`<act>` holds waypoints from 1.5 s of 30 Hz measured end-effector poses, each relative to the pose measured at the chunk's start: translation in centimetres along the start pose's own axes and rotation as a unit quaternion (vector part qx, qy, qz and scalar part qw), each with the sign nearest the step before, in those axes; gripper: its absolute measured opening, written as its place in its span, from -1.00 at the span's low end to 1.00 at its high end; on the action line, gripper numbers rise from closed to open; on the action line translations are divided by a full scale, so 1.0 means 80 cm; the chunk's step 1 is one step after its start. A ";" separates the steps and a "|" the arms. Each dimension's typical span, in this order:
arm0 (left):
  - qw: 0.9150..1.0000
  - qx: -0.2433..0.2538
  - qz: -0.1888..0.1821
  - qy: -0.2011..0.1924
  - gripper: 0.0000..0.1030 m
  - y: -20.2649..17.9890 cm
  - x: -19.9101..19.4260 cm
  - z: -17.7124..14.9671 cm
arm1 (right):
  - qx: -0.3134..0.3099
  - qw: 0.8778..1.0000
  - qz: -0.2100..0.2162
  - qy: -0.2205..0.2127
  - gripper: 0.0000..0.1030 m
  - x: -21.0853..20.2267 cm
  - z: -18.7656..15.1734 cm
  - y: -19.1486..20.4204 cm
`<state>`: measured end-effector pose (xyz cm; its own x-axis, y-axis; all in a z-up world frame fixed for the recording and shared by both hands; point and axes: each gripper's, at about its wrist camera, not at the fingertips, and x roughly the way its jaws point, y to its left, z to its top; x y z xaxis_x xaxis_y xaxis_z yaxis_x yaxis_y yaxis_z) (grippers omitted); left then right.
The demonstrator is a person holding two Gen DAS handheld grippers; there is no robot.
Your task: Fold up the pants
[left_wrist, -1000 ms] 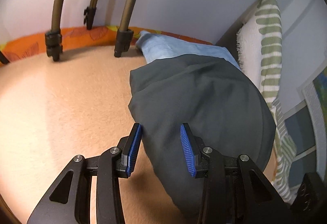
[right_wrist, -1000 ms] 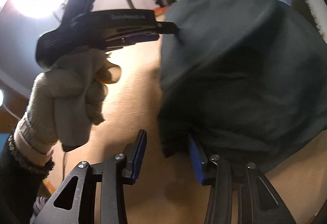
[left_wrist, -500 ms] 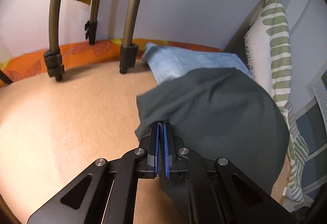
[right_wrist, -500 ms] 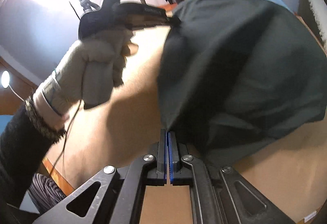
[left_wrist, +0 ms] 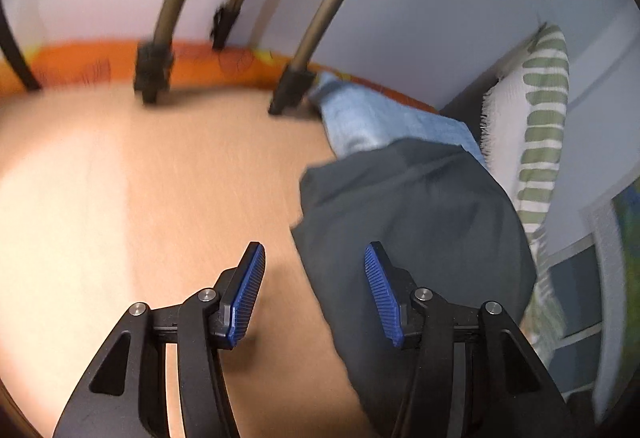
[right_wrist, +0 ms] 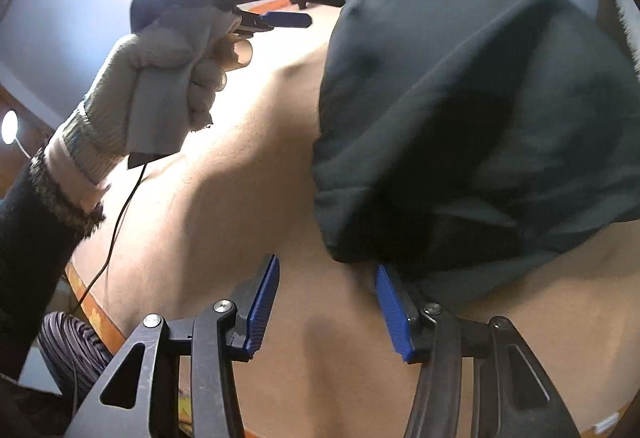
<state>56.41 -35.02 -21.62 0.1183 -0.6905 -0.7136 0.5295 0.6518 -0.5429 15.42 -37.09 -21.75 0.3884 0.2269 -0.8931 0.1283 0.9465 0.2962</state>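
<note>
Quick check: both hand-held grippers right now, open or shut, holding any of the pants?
Left hand-held gripper: open, holding nothing; dark pants lie ahead, toward its right finger.
Right hand-held gripper: open, holding nothing; pants edge drapes over its right finger.

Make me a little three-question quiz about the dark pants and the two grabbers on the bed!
1. True or false: the left gripper is clamped shut on the dark pants.
2. What lies partly under the far end of the pants? A) a light blue cloth B) a red book C) a shoe
3. Fill in: the right gripper has its jaws ____.

Key
1. False. Its jaws are apart, and the pants' edge lies between them.
2. A, the light blue cloth, near the striped pillow.
3. Open, with one blue pad at the pants' edge.
</note>
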 end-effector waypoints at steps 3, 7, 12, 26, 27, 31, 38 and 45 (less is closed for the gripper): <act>1.000 0.003 -0.013 0.004 -0.41 -0.004 0.012 -0.009 | -0.006 1.000 -0.023 -0.007 -0.13 0.020 0.014 0.006; 1.000 0.006 -0.010 -0.001 -0.91 -0.010 0.022 -0.010 | -0.046 0.995 -0.086 -0.019 -0.73 0.031 0.026 0.019; 0.995 0.083 0.043 -0.040 -0.96 -0.050 -0.006 0.011 | -0.089 0.992 -0.091 -0.001 -0.99 0.013 0.042 0.031; 0.992 0.069 0.089 -0.060 -0.42 -0.020 -0.045 -0.002 | -0.102 0.994 -0.009 -0.024 -0.18 -0.059 0.030 -0.003; 0.992 0.066 0.082 -0.062 -0.24 -0.021 -0.049 -0.008 | -0.093 0.995 -0.006 -0.040 -0.17 -0.075 0.033 -0.017; 0.997 0.027 0.039 -0.057 0.05 -0.018 -0.052 -0.026 | -0.050 0.991 -0.041 -0.120 0.32 -0.136 0.069 -0.095; 1.000 -0.016 0.009 -0.014 0.09 -0.022 -0.021 -0.044 | 0.019 0.991 -0.017 -0.128 0.39 -0.135 0.157 -0.207; 1.000 -0.029 0.008 0.001 0.09 -0.023 0.003 -0.049 | 0.076 0.988 0.062 -0.117 0.40 -0.088 0.187 -0.270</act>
<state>52.13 -35.18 -22.55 0.1252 -0.6796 -0.7228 0.4784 0.6796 -0.5561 23.59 -62.57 -16.80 0.6076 0.2622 -0.7497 0.1952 0.8657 0.4610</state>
